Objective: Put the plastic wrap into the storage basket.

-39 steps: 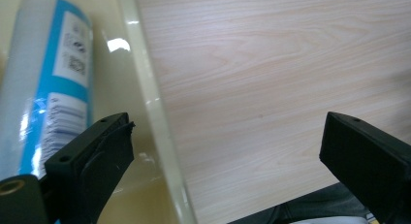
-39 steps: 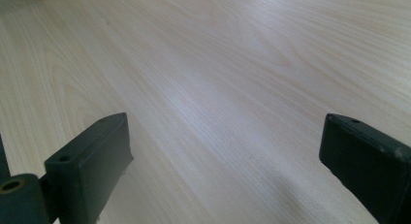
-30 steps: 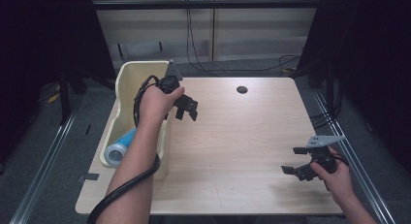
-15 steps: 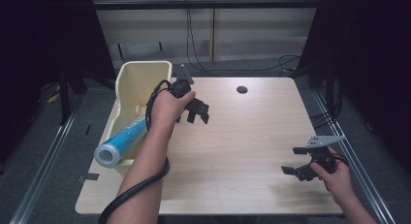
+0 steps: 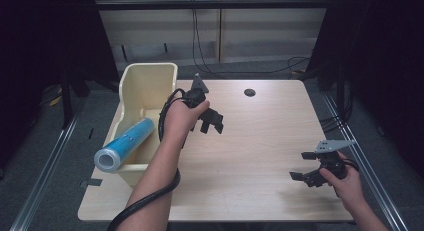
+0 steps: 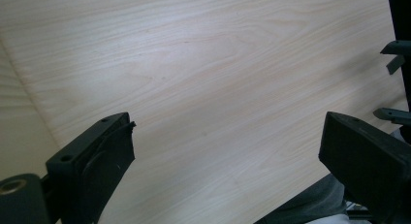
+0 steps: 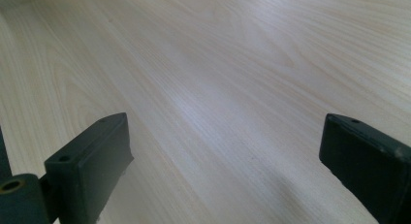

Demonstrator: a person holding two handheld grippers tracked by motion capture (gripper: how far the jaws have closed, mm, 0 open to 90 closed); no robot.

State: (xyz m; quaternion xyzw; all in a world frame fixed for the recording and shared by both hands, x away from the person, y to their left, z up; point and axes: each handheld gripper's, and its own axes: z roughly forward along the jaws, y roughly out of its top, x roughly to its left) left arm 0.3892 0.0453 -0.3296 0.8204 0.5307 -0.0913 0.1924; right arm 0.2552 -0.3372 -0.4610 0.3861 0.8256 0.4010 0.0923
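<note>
A blue cylinder [image 5: 124, 144] with a white end lies slanted in the cream bin [image 5: 148, 79] at the table's left edge, its lower end sticking out over the bin's rim. My left gripper [image 5: 212, 122] hovers over the table just right of the bin, open, with nothing between its jaws [image 6: 228, 151]. My right gripper [image 5: 303, 166] rests near the front right corner, open and empty; bare wood lies between its jaws [image 7: 228, 156]. In the left gripper view the right gripper's fingers [image 6: 395, 49] show at the far right.
The light wood table [image 5: 260, 141] has a dark round hole [image 5: 249, 92] near its back edge. Cables hang behind the table. A black cable trails from the left forearm off the front edge.
The left gripper has moved right and slightly toward the table's middle, away from the bin. The blue cylinder now shows fully. The right gripper has stayed put.
</note>
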